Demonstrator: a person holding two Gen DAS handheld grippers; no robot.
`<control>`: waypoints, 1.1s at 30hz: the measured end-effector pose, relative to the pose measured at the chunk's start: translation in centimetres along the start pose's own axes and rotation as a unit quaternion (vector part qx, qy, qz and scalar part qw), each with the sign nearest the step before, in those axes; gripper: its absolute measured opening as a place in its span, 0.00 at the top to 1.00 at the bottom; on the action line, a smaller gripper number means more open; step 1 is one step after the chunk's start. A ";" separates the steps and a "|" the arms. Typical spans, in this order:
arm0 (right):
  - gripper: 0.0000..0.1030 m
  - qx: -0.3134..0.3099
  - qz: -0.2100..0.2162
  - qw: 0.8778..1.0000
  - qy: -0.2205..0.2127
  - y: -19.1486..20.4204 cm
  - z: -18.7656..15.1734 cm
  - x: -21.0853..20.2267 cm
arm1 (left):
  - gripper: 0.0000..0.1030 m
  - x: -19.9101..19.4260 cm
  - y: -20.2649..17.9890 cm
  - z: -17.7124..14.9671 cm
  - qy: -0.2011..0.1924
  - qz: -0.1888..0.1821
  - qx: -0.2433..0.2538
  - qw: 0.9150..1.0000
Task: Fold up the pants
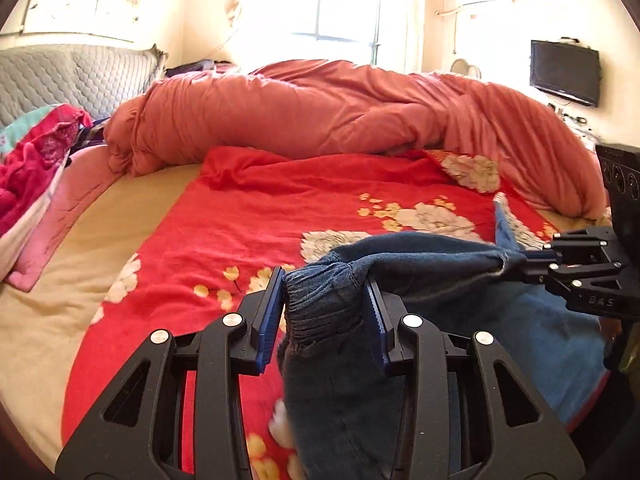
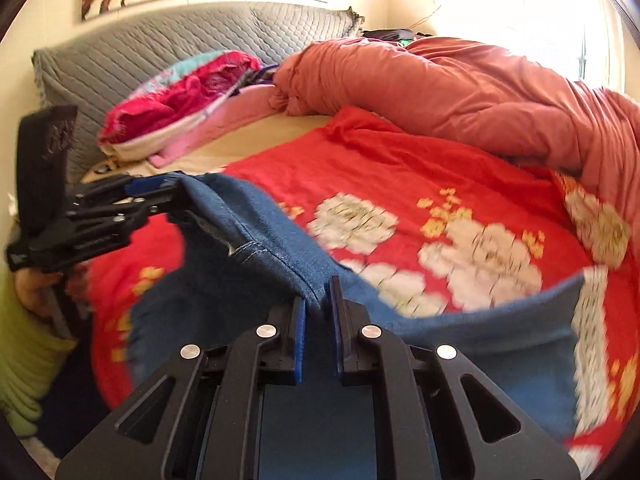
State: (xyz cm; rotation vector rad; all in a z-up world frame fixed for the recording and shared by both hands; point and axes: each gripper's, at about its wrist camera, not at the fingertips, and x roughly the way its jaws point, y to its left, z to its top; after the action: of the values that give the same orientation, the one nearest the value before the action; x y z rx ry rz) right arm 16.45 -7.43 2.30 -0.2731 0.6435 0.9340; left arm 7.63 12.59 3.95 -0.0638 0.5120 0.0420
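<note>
Left wrist — ribbed denim pants (image 1: 320,300) waistband

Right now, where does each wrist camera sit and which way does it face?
Left wrist: on the left tongs, facing across the bed to the window; they grip the jeans waistband; right tongs enter at right.
Right wrist: on the right tongs, facing the grey headboard; shut on the denim; left tongs and a yellow-green sleeve at left.
Shared: jeans, floral red blanket, orange duvet.
</note>
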 end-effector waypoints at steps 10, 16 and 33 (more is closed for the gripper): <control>0.91 0.014 0.047 0.999 0.024 5.0 -6.7 -3.4 | 0.71 -4.5 -0.8 -5.8 0.050 -0.028 -0.031 0.998; 0.91 0.011 0.060 0.997 0.046 7.0 -9.0 -2.9 | 0.70 -4.4 -0.6 -8.0 0.099 -0.015 -0.041 0.994; 0.71 -0.002 0.103 0.990 0.093 8.9 -11.6 -1.2 | 0.63 -9.4 -0.6 -5.4 0.083 -0.032 -0.074 0.993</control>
State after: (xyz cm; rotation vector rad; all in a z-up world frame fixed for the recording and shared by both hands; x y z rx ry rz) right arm 4.09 -8.69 -5.51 -0.3031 0.8526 1.1164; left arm -3.13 11.34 3.92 -0.2301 0.6732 0.0114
